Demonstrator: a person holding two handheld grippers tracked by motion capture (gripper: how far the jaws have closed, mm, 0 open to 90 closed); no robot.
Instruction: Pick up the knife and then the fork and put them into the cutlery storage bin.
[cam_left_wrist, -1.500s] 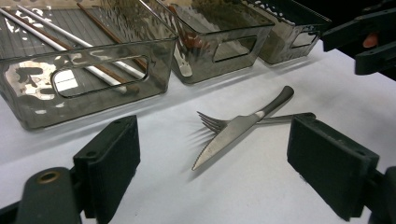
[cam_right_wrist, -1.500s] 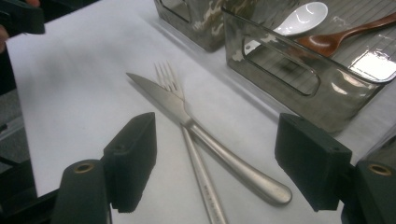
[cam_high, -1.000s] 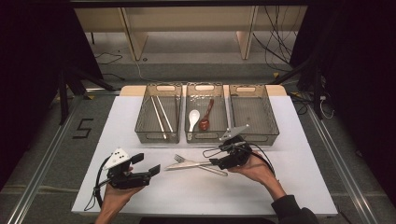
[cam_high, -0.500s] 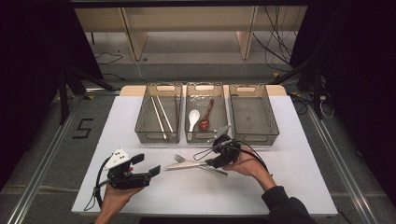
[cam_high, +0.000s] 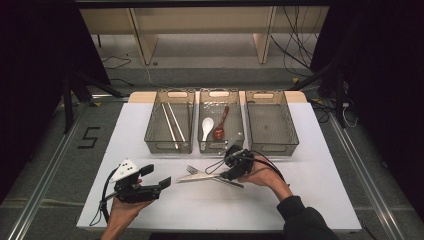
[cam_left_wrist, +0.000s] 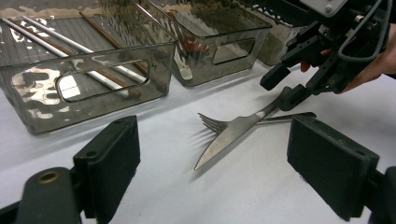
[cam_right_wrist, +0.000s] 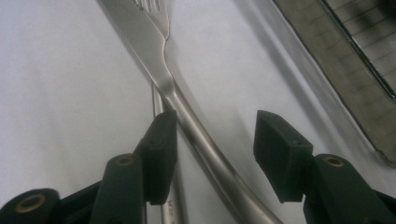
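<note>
White bench before us: chopsticks and spoons are binned; the knife and fork remain at six o'clock. Our right claw, closing, straddles the knife handle ungripped; the left claw hangs released.

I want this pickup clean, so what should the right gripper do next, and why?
Probably finish closing on the knife. The right gripper has just been closing, its jaws straddle the knife handle without pressing it yet, and the fork lies crossed beneath, so it should pinch only the upper handle.
</note>
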